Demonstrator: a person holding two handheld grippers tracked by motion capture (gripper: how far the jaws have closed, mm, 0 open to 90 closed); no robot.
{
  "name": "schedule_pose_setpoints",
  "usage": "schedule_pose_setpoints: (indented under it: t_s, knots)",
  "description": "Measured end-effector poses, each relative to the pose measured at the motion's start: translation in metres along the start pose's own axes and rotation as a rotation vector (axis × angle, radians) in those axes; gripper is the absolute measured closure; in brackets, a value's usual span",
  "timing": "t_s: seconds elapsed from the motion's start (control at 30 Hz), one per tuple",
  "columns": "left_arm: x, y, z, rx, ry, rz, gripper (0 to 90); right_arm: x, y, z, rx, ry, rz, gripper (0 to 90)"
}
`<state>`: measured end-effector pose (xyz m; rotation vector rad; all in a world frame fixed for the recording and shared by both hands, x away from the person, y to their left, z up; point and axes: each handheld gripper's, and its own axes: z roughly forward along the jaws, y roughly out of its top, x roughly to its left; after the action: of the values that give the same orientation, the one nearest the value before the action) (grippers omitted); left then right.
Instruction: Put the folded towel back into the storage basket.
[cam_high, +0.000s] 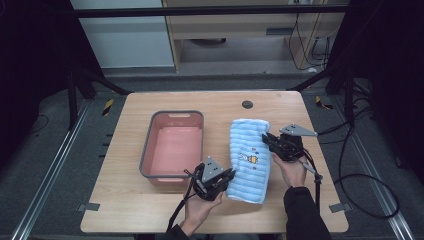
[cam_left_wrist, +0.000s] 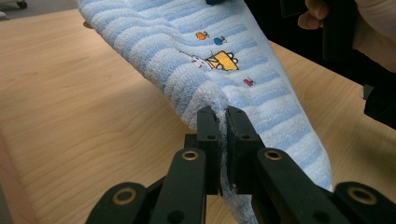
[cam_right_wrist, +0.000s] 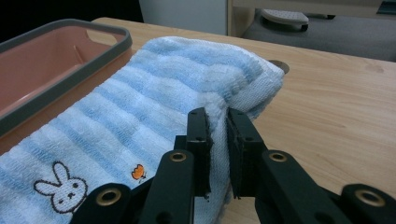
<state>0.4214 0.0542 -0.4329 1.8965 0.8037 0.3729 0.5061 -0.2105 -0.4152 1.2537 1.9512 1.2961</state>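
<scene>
The blue striped towel (cam_high: 248, 159) hangs stretched between the 2 grippers over the table (cam_high: 125, 210), right of the pink basin (cam_high: 172, 145). The left gripper (cam_high: 231, 175) clamps its near left edge; the right gripper (cam_high: 265, 137) clamps its far right edge

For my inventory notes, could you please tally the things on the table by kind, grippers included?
Towel, blue striped: 1
Basin, pink with a grey rim: 1
Grippers, left and right, each shut on the towel: 2
Total: 4
</scene>
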Motion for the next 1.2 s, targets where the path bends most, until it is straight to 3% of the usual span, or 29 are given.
schedule_pose_setpoints:
  t_s: [0.23,0.43,0.67,1.2]
  knots:
    - [-0.003,0.011,-0.006,-0.016,0.0,0.027,85.1,0.003,0.011,-0.008,-0.036,-0.003,-0.013,80.5]
    - [-0.003,0.026,-0.02,-0.048,0.013,0.05,85.2,0.008,0.022,-0.016,-0.07,0.004,-0.018,80.5]
    - [-0.001,0.033,-0.028,-0.069,0.026,0.055,85.3,0.016,0.035,-0.021,-0.102,0.009,-0.022,80.5]
    - [0.011,0.05,-0.056,-0.119,0.071,0.067,85.3,0.042,0.074,-0.026,-0.149,0.012,-0.083,80.5]
